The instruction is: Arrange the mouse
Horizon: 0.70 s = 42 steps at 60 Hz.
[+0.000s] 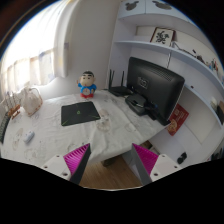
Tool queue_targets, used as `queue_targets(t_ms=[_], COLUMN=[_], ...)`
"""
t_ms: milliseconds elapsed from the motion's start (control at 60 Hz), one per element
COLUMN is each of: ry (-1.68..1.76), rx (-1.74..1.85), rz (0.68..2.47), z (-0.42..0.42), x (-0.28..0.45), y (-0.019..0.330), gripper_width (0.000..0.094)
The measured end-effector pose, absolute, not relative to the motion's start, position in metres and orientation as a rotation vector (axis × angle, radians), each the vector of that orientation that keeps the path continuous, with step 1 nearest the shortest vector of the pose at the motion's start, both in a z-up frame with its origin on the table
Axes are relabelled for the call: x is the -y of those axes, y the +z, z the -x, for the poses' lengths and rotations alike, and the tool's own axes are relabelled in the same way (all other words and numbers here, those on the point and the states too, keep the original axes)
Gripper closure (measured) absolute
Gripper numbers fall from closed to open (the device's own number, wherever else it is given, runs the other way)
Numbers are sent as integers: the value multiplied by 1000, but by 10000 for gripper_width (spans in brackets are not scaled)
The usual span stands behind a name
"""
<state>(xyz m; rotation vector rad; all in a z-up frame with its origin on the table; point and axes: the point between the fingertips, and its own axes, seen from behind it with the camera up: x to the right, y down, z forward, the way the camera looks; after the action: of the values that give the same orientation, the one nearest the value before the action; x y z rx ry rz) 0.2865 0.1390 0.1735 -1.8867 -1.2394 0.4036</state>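
- The gripper (112,160) hangs over the near edge of the table (60,140), its two pink pads (76,157) spread wide with nothing between them.
- The mouse (29,136), a small pale shape, lies on the table well off to the left of the fingers, apart from them.
- A dark mouse mat (80,113) lies flat beyond the fingers, near the middle of the table.
- Behind the mat stands a cartoon figure (88,84) in blue and red.
- To the right a black monitor (156,84) stands on the table, screen dark, with a black router (120,86) and its aerials beside it.
- A red booklet (177,121) lies below the monitor; its print is too small to read.
- A framed picture with black brush characters (163,36) rests on the wall shelf; unreadable.
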Motion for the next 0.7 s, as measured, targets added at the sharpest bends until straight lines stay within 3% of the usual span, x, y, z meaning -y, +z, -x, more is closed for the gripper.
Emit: queue_targets(t_ms=[367, 700], ry=[465, 567], rx=[1341, 1545], rz=[1851, 1767], z=[-269, -247], x=[-92, 26], y=[158, 139], gripper_width=[80, 83])
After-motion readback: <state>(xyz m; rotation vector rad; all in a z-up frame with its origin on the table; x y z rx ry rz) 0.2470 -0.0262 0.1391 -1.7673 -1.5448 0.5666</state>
